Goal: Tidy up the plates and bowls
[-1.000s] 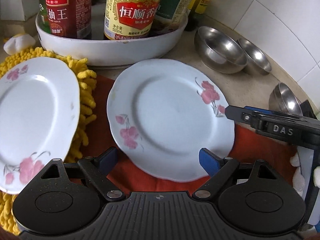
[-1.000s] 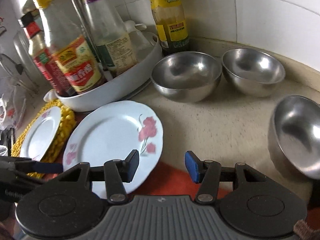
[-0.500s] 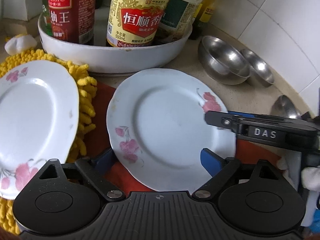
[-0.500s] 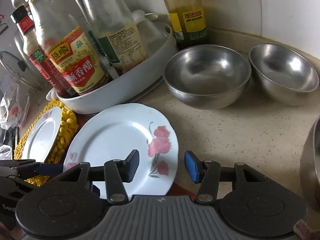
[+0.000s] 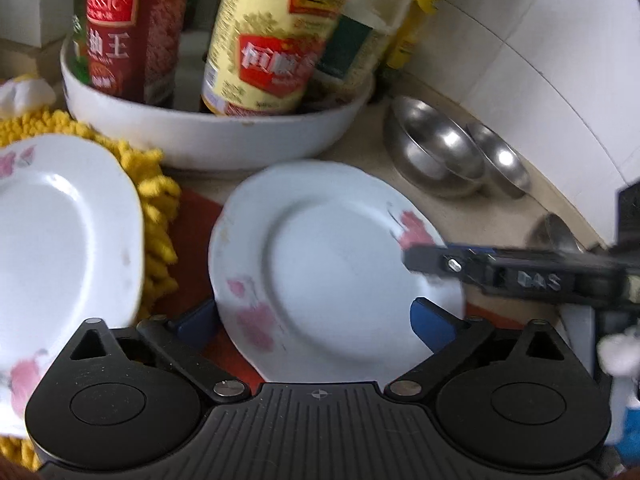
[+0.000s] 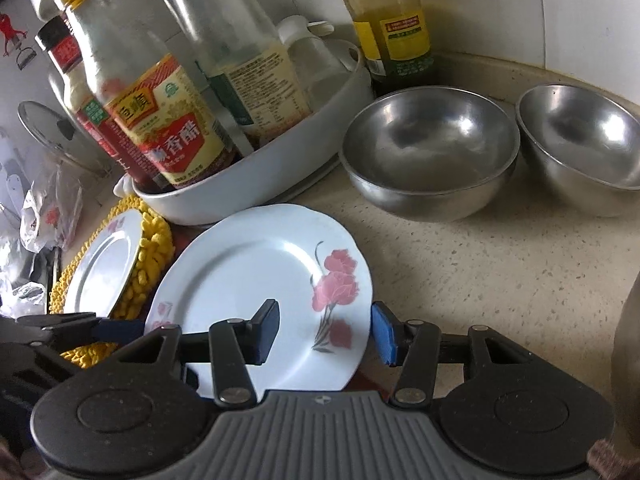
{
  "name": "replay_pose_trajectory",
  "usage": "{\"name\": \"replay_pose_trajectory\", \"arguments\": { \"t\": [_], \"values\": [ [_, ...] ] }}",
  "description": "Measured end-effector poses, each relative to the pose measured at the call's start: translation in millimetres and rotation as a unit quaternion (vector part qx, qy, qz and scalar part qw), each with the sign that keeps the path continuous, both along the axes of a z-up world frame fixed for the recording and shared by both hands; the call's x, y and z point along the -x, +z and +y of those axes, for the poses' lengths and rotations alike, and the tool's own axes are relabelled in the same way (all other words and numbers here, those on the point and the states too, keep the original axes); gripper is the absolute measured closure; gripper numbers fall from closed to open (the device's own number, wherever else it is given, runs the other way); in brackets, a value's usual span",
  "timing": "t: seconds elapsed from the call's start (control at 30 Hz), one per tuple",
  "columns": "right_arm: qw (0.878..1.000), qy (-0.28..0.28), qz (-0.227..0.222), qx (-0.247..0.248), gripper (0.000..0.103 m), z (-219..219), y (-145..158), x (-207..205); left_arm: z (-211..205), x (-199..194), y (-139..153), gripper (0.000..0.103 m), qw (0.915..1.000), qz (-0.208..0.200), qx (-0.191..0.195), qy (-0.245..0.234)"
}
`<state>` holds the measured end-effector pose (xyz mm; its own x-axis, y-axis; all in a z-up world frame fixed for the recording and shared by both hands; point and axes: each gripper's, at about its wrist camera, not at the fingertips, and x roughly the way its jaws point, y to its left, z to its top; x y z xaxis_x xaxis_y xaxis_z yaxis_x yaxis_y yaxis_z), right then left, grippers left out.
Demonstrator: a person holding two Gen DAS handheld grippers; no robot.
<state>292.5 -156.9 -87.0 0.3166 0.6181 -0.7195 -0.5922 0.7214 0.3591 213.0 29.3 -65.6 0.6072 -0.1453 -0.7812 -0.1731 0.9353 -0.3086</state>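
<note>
A white plate with pink flowers (image 5: 332, 264) (image 6: 248, 276) lies flat on a red cloth (image 5: 196, 220). My left gripper (image 5: 316, 322) stands wide at the plate's near edge. Its jaws are opening, one pad on each side of the rim, and neither presses on it. My right gripper (image 6: 325, 334) is open and straddles the plate's right rim, with one finger (image 5: 452, 264) over the plate and the other outside it. A second flowered plate (image 5: 60, 240) (image 6: 106, 268) rests on a yellow mat at the left. Two steel bowls (image 6: 432, 152) (image 6: 584, 144) stand by the tiled wall.
A white basin (image 5: 216, 136) (image 6: 280, 184) full of sauce bottles stands right behind the plates. A third steel bowl (image 5: 560, 236) (image 6: 628, 340) sits at the far right. Bare speckled counter (image 6: 500, 272) lies between the plate and the bowls.
The right gripper has come in from the right until its finger lies over the plate's rim. The left jaws have spread wider around the plate's near edge.
</note>
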Motion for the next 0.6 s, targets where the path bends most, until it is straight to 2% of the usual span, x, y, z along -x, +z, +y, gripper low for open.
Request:
{"name": "replay_pose_trajectory", "arguments": {
  "t": [0.07, 0.13, 0.2, 0.6],
  "values": [
    [1.000, -0.002, 0.001, -0.005, 0.056, 0, -1, -1, -4, -7, -1, 0.006, 0.9992, 0.000, -0.039, 0.004],
    [1.000, 0.000, -0.002, -0.004, 0.056, 1, -1, -1, -10, -13, -2, 0.003, 0.9989, 0.002, -0.047, 0.004],
    [1.000, -0.015, 0.015, -0.013, 0.058, -2, -1, -3, -14, -15, -2, 0.004, 0.9981, 0.008, -0.061, 0.004],
    [0.999, -0.037, 0.019, -0.017, 0.058, -16, 10, 8, -22, -12, 12, 0.004, 0.9976, -0.005, -0.068, -0.004]
  ]
}}
